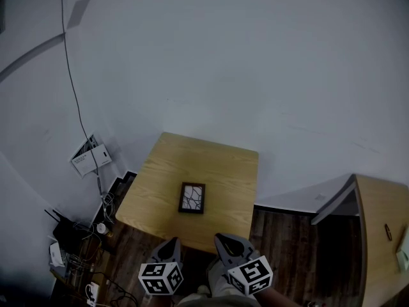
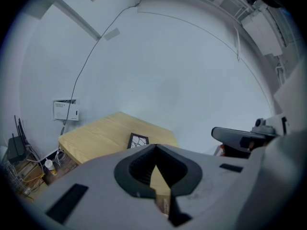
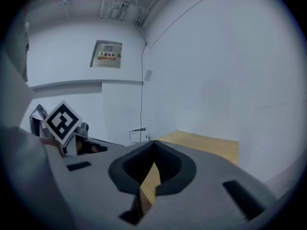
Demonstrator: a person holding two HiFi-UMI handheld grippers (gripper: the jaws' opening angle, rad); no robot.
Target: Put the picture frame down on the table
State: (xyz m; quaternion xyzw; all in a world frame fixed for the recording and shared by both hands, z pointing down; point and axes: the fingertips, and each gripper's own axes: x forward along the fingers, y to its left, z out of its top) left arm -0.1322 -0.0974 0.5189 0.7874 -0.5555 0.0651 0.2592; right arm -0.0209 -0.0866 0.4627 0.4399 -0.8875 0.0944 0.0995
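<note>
Left tool [image 2: 154, 150]: jaws closed together with nothing between them, held short of the counter's near edge.
Right tool [image 3: 153, 145]: jaws closed together and empty, beside the left tool.
Picture frame [image 1: 192, 197]: lies flat on the counter [image 1: 217, 162], close to the near edge and about midway along it, apart from both tools.
Step in hand: placing judged complete. Keep both tools back and do not nudge the frame toward the edge.
Surface: light wood grain, level.
Room: pale wall behind the far edge, dark plank floor, cable clutter [image 1: 77, 242] off the left edge, wooden cabinet [image 1: 383, 222] off the right.

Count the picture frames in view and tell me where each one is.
1. The frame sits on the table, near its middle, slightly toward the near edge. Nothing there seems to hide another.
</note>
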